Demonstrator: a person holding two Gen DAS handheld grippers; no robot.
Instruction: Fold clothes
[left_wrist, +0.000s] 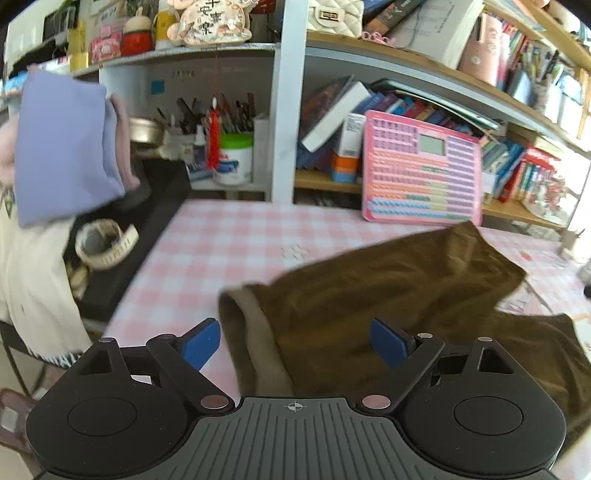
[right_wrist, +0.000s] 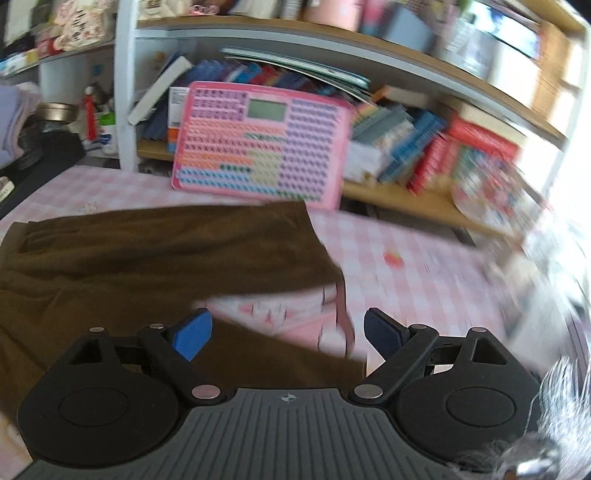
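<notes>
Nearest, left gripper (left_wrist: 295, 343) spread wide, blue pads holding nothing, poised over the waistband end of the brown soft-fabric shorts (left_wrist: 388, 291). Right gripper (right_wrist: 288, 332) likewise agape and empty, above the gap between the two legs. Shorts spread flat on the pink-and-white checked tablecloth (left_wrist: 221, 236), both legs apart, seemingly unfolded: folding apparently yet to begin. Farther back, pink plastic keyboard toy (left_wrist: 421, 170) propped against cluttered bookshelves (left_wrist: 480, 92).

Both grippers hang low and level — the left gripper (left_wrist: 295, 343) with blue pads spread wide, the right gripper (right_wrist: 287, 334) likewise agape, gripping nothing.
</notes>
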